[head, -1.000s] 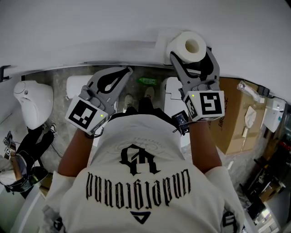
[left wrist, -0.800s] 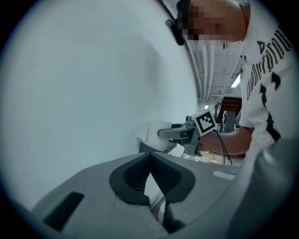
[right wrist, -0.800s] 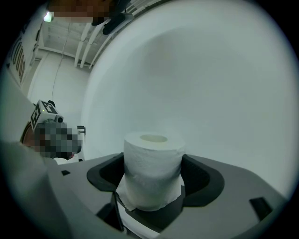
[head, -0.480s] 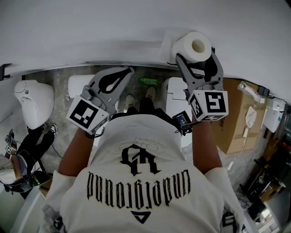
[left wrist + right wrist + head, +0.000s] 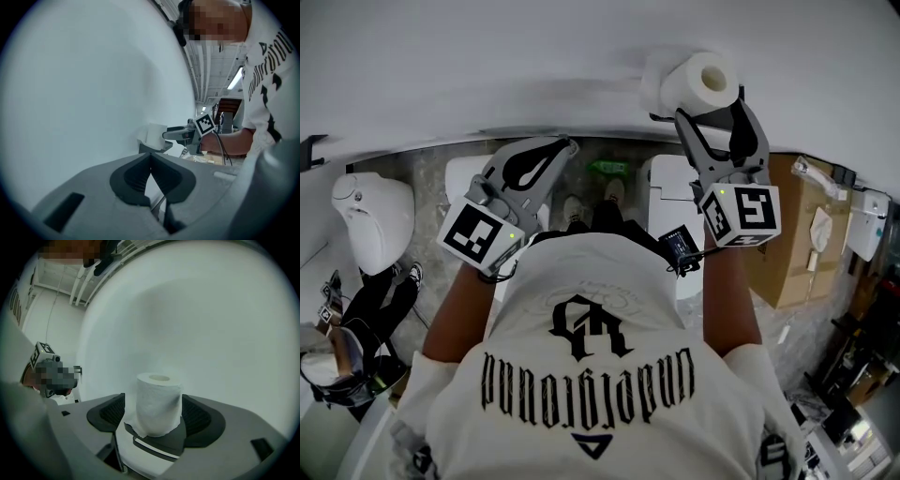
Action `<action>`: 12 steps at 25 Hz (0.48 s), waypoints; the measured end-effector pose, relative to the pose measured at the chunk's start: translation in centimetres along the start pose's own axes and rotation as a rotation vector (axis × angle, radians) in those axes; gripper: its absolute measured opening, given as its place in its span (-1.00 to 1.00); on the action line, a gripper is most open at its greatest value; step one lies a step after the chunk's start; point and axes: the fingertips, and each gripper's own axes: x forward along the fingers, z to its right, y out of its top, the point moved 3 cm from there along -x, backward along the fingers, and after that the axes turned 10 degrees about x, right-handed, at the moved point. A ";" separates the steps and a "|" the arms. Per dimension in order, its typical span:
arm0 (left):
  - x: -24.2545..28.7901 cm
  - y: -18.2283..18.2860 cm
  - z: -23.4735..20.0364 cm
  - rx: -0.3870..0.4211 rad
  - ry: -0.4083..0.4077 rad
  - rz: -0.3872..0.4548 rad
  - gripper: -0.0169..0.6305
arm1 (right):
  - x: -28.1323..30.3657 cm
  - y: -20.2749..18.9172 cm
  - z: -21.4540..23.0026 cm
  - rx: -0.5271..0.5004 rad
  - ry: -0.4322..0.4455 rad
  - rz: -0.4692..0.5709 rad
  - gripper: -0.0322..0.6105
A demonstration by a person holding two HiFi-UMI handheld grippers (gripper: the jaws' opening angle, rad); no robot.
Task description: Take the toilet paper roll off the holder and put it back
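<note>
Up against the wall (image 5: pixel 487 66), the toilet paper roll (image 5: pixel 158 404) stands upright on its small dark holder (image 5: pixel 159 445), a loose tail at the front. It looks light and soft, easily dented, so a gentle squeeze across its middle should do. The right tool (image 5: pixel 710 109) is spread wide, a jaw on either side of the roll, not visibly pressing. The left tool (image 5: pixel 150 157) is closed on nothing, well apart. The roll shows no label; the person's shirt (image 5: pixel 586 375) bears gothic lettering, seemingly "underground".

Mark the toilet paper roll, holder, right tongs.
toilet paper roll (image 5: pixel 158 404): right gripper view, side face.
holder (image 5: pixel 161 443): right gripper view, dark front lip.
right tongs (image 5: pixel 710 103): head view, midway between tips.
</note>
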 end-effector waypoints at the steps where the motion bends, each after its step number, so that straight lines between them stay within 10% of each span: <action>1: -0.2 0.1 0.0 0.003 -0.001 0.005 -0.91 | -0.3 -0.1 -0.4 -0.005 0.003 -0.002 0.14; 12: -3.1 1.4 1.2 0.050 -0.027 0.064 -0.91 | -4.1 0.6 -4.0 -0.024 -0.014 0.051 0.14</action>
